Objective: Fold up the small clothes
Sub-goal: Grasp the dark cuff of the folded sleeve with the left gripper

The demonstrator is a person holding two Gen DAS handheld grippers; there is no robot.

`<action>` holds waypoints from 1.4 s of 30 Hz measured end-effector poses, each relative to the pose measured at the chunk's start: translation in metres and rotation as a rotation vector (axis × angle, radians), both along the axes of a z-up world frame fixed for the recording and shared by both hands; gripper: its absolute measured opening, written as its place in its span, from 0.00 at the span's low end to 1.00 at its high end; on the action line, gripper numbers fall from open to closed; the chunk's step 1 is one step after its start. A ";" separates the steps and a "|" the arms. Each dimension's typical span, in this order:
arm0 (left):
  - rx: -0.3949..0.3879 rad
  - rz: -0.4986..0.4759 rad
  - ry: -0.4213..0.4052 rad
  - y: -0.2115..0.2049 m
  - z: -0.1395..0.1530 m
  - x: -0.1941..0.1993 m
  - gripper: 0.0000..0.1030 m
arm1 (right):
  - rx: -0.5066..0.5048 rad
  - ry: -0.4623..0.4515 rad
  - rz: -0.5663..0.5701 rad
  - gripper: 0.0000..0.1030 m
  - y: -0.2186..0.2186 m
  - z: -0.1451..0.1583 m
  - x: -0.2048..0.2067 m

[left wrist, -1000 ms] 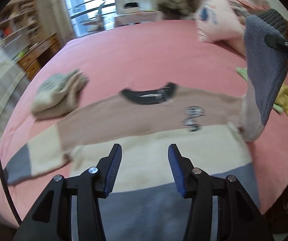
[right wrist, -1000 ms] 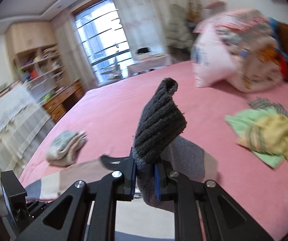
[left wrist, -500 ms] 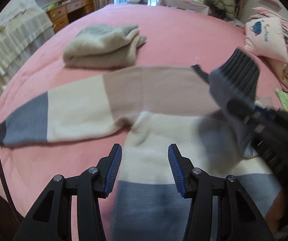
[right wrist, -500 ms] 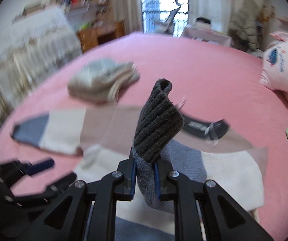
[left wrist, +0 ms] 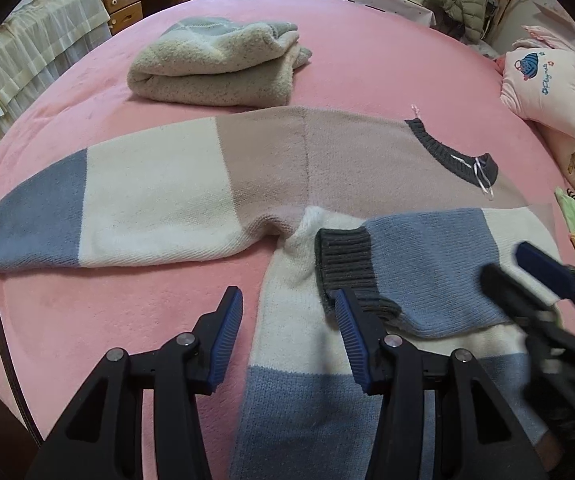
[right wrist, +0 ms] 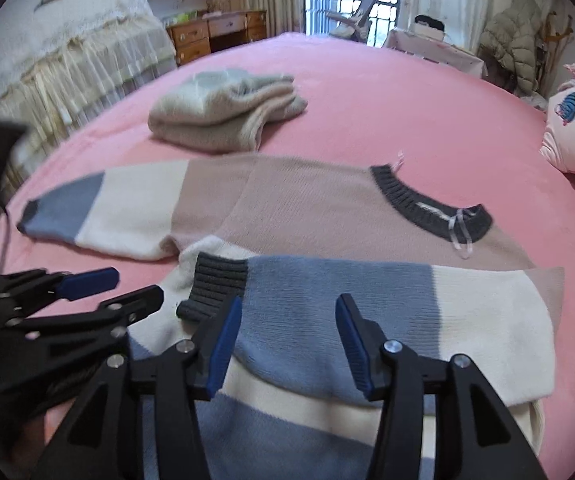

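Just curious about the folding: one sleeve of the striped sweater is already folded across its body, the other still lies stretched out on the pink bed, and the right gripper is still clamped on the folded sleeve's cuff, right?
Not quite. The right gripper is open, as its wrist view shows, and the folded sleeve lies released.

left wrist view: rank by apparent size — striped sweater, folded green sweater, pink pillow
1. striped sweater, largest by far.
2. folded green sweater.
3. pink pillow, smallest, though it sits at the distorted fisheye edge, so its gap to the green sweater is unsure.
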State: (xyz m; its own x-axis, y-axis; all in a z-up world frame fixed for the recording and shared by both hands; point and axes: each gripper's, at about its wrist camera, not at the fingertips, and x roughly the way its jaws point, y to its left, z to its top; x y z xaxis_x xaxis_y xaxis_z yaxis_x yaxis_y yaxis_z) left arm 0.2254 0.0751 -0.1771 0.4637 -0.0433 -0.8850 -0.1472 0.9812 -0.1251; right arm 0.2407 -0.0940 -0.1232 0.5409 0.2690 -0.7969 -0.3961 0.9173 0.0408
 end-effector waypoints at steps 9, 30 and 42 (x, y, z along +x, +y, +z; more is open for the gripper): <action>-0.194 -0.099 -0.071 0.006 0.008 0.006 0.46 | 0.077 -0.042 -0.158 0.49 -0.093 0.023 -0.026; 0.057 -0.578 0.005 -0.050 -0.029 0.077 0.34 | -0.005 0.080 -0.509 0.49 -0.252 -0.047 -0.023; -0.004 -0.661 0.068 -0.047 -0.042 0.087 0.34 | -0.089 0.132 -0.501 0.49 -0.254 -0.088 0.014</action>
